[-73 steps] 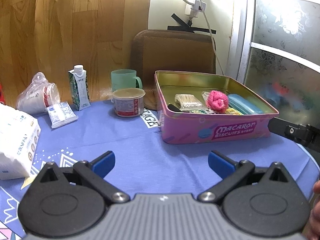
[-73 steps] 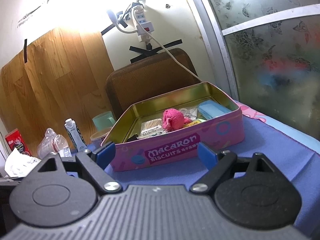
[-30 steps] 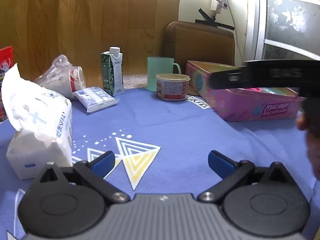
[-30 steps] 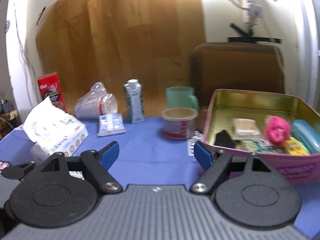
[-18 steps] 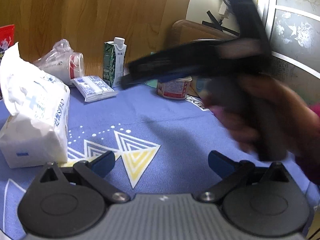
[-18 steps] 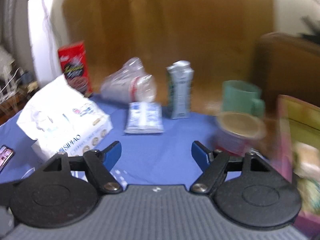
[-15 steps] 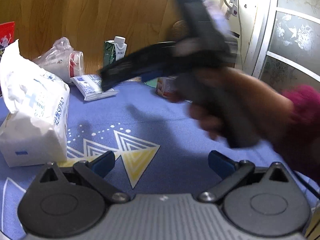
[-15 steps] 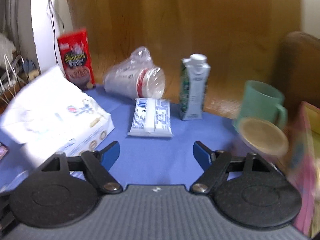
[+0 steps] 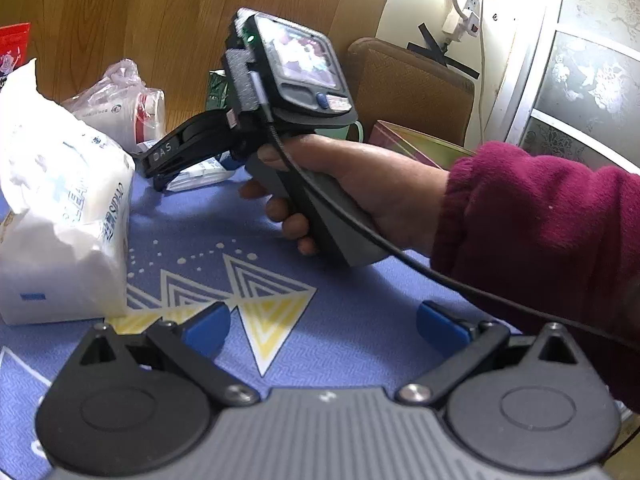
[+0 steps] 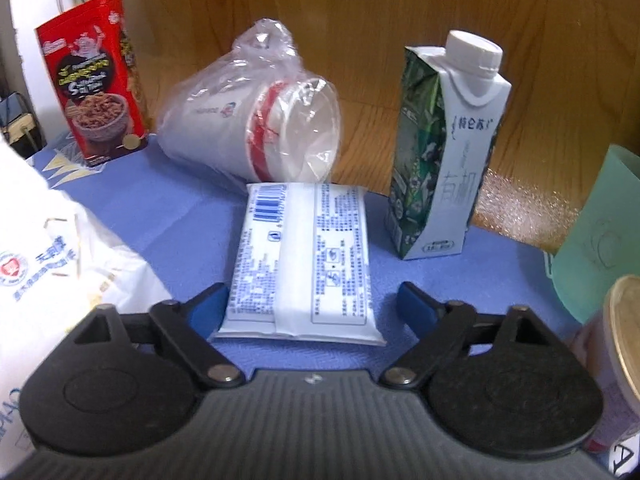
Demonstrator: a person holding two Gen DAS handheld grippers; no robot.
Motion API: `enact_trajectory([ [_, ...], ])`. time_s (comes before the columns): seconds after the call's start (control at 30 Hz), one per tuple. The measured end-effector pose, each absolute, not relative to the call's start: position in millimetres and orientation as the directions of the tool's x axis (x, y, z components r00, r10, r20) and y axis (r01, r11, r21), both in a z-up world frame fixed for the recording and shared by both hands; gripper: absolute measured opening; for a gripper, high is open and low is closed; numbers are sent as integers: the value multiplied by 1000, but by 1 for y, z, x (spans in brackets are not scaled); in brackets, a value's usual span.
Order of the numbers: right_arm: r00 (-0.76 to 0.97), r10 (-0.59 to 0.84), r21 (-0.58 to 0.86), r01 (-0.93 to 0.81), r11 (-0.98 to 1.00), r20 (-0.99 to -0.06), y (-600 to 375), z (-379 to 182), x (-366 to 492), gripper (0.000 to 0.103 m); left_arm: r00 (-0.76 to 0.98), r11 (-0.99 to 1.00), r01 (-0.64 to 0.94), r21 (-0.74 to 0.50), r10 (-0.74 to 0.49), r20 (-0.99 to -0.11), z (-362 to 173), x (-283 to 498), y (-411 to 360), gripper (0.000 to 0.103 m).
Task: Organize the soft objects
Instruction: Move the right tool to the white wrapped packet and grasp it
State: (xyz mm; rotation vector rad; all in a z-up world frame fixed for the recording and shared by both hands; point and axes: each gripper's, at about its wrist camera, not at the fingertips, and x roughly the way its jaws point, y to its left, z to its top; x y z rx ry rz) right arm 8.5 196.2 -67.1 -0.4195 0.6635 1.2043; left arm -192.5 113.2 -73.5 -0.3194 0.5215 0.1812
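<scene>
Now the right gripper [image 10: 308,302] has one flat tissue pack [image 10: 302,260] between its jaws, which have just been closing; left pad looks at the pack's edge, right pad clear, no clamp. Past the jaws: one bagged cup stack [image 10: 256,120], one milk carton [image 10: 444,152], one red snack box [image 10: 98,80]. Left gripper [image 9: 320,326]: jaws apart, empty, over blue cloth [image 9: 352,300]; one big tissue bag [image 9: 60,208] to their left.

Our right hand [image 9: 360,184], in a magenta knitted sleeve [image 9: 540,232], grips the grey pistol handle of the black right gripper [image 10: 312,308]; its blue-tipped jaws, just narrowed slightly, stand apart, angled downward. Our black left gripper [image 9: 320,324] hovers with jaws wide and nothing between them.
</scene>
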Motion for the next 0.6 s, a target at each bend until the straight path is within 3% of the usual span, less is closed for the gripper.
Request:
enact_trajectory([
  [0.6,204,688,35,-948,317,-697,108,-69,21,72,858,933,-250,-259,90,-506,-73,-194,116,103],
])
